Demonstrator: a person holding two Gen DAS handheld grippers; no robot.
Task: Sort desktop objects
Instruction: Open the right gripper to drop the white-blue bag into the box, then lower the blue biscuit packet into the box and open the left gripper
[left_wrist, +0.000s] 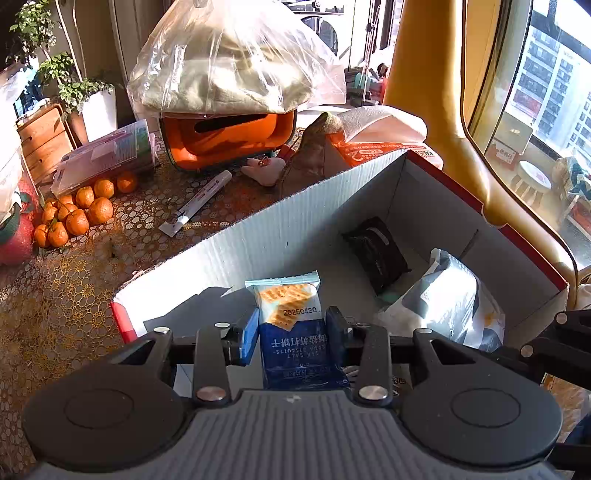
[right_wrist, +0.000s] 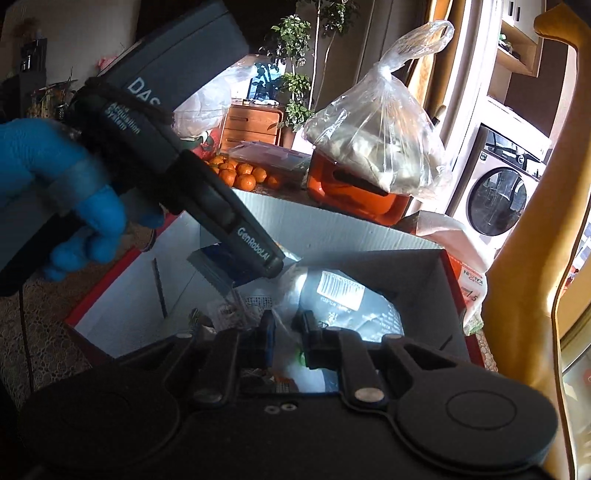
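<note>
biscuit packet: the biscuit packet (left_wrist: 291, 332) is pinched between the pads of the left gripper (left_wrist: 291, 334), hanging over the near end of the cardboard box (left_wrist: 295, 236).
long axis: it runs away from the left gripper along the fingers, crimped end farthest out.
release relation: the box floor lies directly below the packet, so I judge a simple release would drop it inside.
nearer hand: the left one; its blue-gloved hand (right_wrist: 74, 206) shows in the right wrist view.
right gripper: the right gripper (right_wrist: 284, 332) is nearly closed over the crinkly bag (right_wrist: 340, 299) in the box; whether it grips the plastic I cannot tell.
box contents: a black pouch (left_wrist: 375, 253) lies at the far end.
packet print: "20250430", "SEA SALT", "SODA BISCUITS", seen upside down.
gripper writing: "GenRoboAI", "Acquisition System".
outside the box: mandarins (left_wrist: 74, 218) on the lace tablecloth (left_wrist: 74, 306).
</note>
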